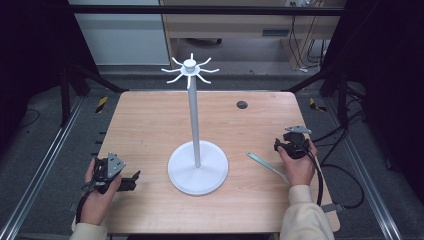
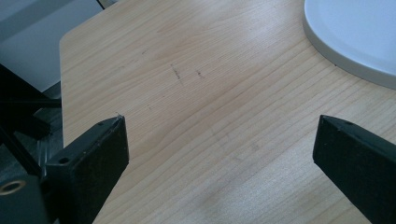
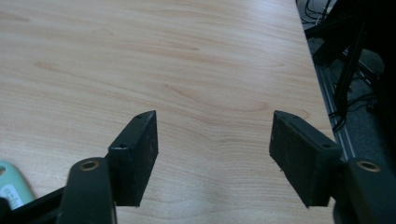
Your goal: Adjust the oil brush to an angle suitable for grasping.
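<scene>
A white stand rises from a round base [image 1: 198,172] at the table's middle, and its thin pole carries a ring of curved hooks [image 1: 190,70] on top. A pale green flat utensil [image 1: 267,165] lies on the wood right of the base, just left of the person's right hand. My left gripper [image 1: 131,181] rests at the front left with its jaws pointing toward the base. My left gripper [image 2: 222,123] is open over bare wood, the base's rim [image 2: 355,32] at upper right. My right gripper [image 1: 287,143], near the right edge, is also open [image 3: 214,116], and the utensil's end [image 3: 11,189] lies beside its left jaw.
The wooden table [image 1: 150,115] has a small dark round plug [image 1: 242,104] at the back right. Cables [image 1: 345,185] trail off the right edge onto the floor, where metal rails run along both sides. A desk and wires stand beyond the far edge.
</scene>
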Motion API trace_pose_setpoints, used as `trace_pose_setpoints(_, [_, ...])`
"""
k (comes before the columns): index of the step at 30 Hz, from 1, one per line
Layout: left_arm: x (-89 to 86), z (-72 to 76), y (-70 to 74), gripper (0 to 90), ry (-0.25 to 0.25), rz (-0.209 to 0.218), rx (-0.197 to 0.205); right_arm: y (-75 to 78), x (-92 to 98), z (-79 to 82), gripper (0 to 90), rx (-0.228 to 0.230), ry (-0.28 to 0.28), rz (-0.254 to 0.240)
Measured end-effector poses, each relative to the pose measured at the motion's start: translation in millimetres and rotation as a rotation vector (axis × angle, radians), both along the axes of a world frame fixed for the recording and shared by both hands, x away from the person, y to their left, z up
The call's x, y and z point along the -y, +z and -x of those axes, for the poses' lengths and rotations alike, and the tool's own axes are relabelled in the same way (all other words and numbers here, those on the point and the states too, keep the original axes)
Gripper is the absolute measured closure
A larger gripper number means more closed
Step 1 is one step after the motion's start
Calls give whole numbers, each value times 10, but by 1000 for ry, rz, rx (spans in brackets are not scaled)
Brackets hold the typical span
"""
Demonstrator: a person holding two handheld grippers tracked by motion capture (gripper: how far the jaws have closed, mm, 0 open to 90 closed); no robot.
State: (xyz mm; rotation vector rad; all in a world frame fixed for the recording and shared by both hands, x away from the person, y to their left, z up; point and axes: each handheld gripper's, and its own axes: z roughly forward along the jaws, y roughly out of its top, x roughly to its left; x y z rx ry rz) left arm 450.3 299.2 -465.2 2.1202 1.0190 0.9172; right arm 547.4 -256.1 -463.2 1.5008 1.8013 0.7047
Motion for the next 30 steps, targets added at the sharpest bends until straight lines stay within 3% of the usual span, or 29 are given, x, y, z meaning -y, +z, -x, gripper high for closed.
trace_pose_setpoints(2, [3,3,4,30,-5,-3,-3,-2,-29,-1,365,-6,9,6])
trace_pose_setpoints(5, [7,5,3,30,-10,-8,-5,-1,-125,6,450,-26,66,10])
trace_pose_setpoints(7, [10,6,0,30,-13,-11,-9,-14,-132,2,475,-26,92,36])
trace_pose_setpoints(12, [18,8,-4,30,-16,-7,-5,-46,-230,10,659,-61,174,49])
trace_pose_setpoints(16, [23,3,-6,30,-20,-12,-13,-45,-260,14,754,-66,211,26])
trace_pose_setpoints(19, [35,0,-15,30,-22,-5,-15,-88,-338,19,836,-121,288,8])
trace_pose_setpoints(24, [34,1,-16,30,-26,-10,-20,-145,-458,14,887,-182,366,-3])
trace_pose_setpoints(30, [39,1,-15,30,-26,-7,-18,-180,-535,3,900,-200,399,16])
